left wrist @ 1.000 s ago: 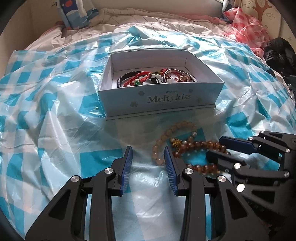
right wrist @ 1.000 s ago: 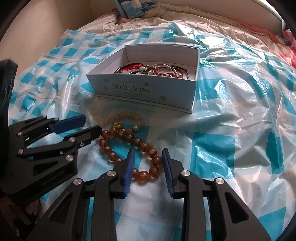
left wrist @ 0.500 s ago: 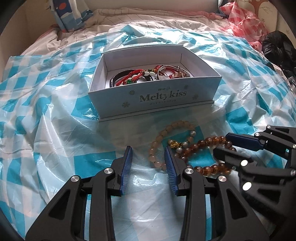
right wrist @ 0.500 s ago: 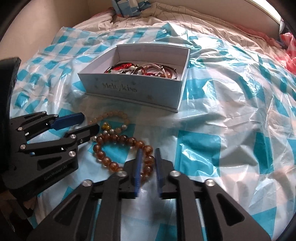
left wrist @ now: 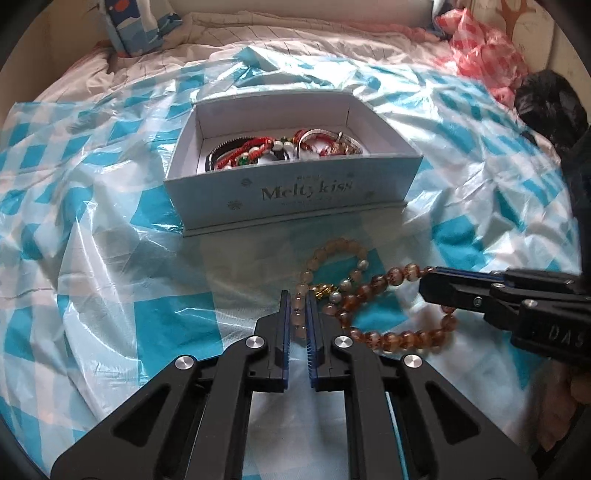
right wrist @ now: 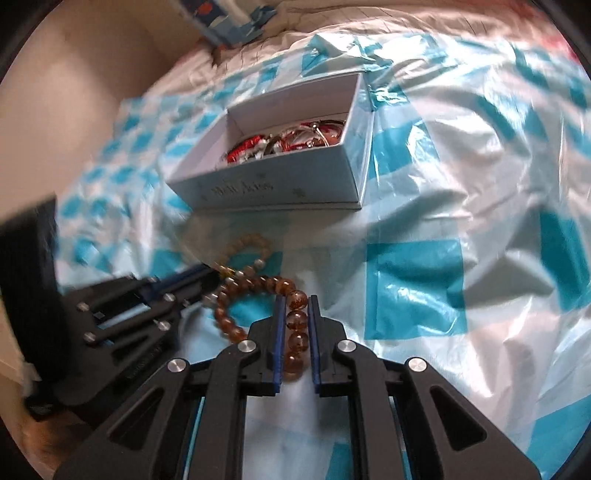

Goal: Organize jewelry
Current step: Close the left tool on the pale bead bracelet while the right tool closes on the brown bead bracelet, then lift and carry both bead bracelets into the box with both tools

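Two bead bracelets lie overlapping on the checked sheet in front of the pale blue "Melty kiss" box (left wrist: 295, 192), which holds several red and metal bracelets (left wrist: 258, 151). My left gripper (left wrist: 297, 299) has its jaws closing on the near side of the pale peach bracelet (left wrist: 332, 245), with beads pressed between the pads. My right gripper (right wrist: 295, 301) is closing on the amber bracelet (right wrist: 229, 321), whose beads run between its pads. In the left wrist view the right gripper (left wrist: 430, 275) comes in from the right onto the amber bracelet (left wrist: 391, 338). The left gripper (right wrist: 212, 275) shows in the right wrist view by the pale bracelet (right wrist: 251, 242), with the box (right wrist: 280, 184) behind.
A crinkled blue and white checked plastic sheet (left wrist: 110, 221) covers the bed. At the back stand a blue carton (left wrist: 133, 26), a pink and red plastic bag (left wrist: 484, 48) and a black bag (left wrist: 546, 99). A beige wall (right wrist: 74, 74) lies to the left.
Both pairs of jaws have come together from wide apart, each onto its bracelet. The right gripper has shifted and rolled, so the box now looks tilted in its view.
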`<state>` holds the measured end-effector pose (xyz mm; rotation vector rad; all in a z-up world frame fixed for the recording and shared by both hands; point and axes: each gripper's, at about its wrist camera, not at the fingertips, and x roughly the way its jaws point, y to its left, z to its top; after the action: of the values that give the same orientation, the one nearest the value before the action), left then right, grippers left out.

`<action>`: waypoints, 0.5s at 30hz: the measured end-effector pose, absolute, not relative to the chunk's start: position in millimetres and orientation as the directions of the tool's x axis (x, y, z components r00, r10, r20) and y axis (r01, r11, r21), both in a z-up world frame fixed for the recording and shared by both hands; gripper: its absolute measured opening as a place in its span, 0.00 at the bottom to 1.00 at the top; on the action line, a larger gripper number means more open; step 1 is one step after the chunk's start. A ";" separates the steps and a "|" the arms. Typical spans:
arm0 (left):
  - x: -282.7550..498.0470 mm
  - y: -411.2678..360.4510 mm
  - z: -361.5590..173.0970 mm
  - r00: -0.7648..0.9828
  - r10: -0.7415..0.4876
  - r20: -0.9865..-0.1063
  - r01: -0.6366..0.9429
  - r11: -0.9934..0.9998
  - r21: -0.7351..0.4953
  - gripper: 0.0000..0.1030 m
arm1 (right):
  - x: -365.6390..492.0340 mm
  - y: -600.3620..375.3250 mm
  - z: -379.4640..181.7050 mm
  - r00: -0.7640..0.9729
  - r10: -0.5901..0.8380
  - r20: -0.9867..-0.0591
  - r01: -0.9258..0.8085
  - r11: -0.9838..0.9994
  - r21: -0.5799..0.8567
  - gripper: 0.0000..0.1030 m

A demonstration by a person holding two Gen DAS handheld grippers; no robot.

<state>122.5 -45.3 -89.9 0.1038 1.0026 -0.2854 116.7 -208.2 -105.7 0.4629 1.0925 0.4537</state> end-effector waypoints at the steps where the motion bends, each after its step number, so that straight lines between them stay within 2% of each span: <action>1: 121.4 -44.6 -87.7 0.510 -0.197 -0.838 0.282 0.958 -0.054 0.07 | 115.8 -211.1 -105.9 0.391 0.586 -0.710 -0.112 0.796 0.595 0.12; 8: 114.3 -39.7 -67.8 0.565 -0.266 -0.781 0.270 0.954 -0.130 0.07 | 112.0 -227.4 -94.4 0.444 0.711 -0.546 -0.111 0.648 0.753 0.12; 15: 109.6 -29.8 -47.6 0.630 -0.338 -0.700 0.262 0.940 -0.218 0.07 | 107.0 -232.3 -78.0 0.507 0.727 -0.463 -0.154 0.605 0.781 0.12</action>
<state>109.6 -29.8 -47.6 -0.0986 0.8209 -0.3445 107.0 -232.3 -78.0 0.7464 0.8851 0.5947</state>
